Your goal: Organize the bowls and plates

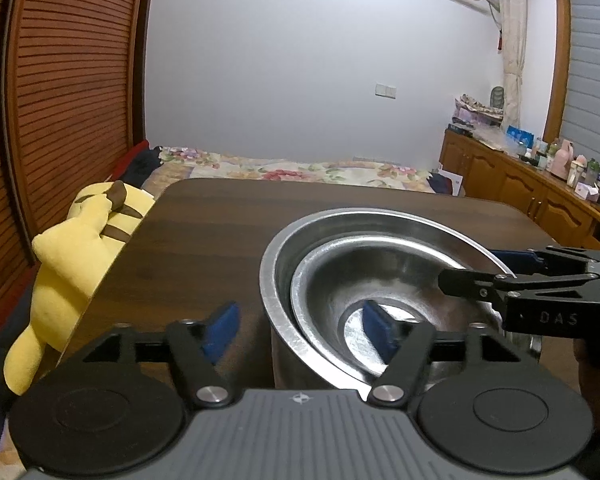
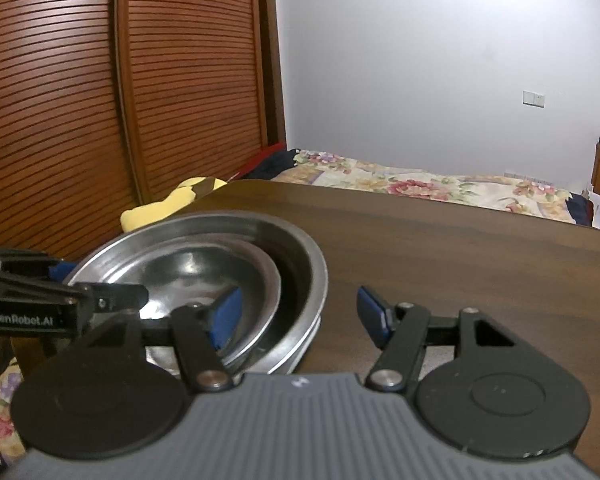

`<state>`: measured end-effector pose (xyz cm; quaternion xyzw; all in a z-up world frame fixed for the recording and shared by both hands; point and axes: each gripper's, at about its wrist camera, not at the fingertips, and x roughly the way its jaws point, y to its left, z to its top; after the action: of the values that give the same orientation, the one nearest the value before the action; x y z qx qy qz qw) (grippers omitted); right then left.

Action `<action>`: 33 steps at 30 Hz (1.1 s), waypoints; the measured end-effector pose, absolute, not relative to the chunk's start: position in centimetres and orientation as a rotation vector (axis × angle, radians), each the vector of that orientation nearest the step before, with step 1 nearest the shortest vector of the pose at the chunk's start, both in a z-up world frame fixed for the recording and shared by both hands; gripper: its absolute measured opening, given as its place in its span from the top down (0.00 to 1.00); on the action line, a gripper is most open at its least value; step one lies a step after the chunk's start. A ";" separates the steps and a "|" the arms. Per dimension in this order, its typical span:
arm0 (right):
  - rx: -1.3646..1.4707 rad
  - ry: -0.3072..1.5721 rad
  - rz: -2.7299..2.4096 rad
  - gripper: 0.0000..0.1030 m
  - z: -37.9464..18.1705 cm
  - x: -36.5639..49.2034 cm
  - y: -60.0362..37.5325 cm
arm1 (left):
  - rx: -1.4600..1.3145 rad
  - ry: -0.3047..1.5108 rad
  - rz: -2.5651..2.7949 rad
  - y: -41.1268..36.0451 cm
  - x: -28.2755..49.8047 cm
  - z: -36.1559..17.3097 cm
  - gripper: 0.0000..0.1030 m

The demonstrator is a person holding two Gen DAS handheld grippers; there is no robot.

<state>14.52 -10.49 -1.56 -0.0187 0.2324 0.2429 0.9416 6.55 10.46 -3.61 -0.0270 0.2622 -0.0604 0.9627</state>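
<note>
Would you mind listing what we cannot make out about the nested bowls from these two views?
- Left wrist: the outer bowl near wall and base, hidden behind the left hand-held gripper.
- Right wrist: the inner bowl near rim, covered by the right hand-held gripper.
- Neither shows anything under the bowls.

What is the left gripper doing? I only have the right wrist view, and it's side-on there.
Observer: The left gripper is open, with one pad inside the small bowl and the other outside, over the table.
Operator: Is anything on its far side?
Observer: The yellow plush stretches along the table's left edge, off the top. You see only its end.
Operator: And further to my right?
Observer: Bottles crowd the top of a wooden cabinet past the table.
</note>
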 end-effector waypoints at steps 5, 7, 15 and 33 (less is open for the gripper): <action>-0.035 0.450 0.483 0.32 -1.1 13.7 -11.1 | -0.048 0.502 -0.103 10.3 6.3 -2.8 0.06; -0.030 0.439 0.472 0.24 -0.8 13.3 -11.5 | -0.046 0.492 -0.096 10.2 6.1 -2.5 0.02; -0.008 0.379 0.438 0.00 1.2 11.9 -13.2 | -0.012 0.471 -0.089 8.3 4.8 -1.0 0.00; 0.026 0.338 0.270 0.00 3.3 7.6 -17.3 | 0.056 0.423 -0.055 3.9 1.3 1.7 0.00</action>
<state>7.60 -17.30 3.35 0.0130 0.1678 0.1337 0.9766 1.26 3.89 1.70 0.0277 0.2097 -0.0275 0.9770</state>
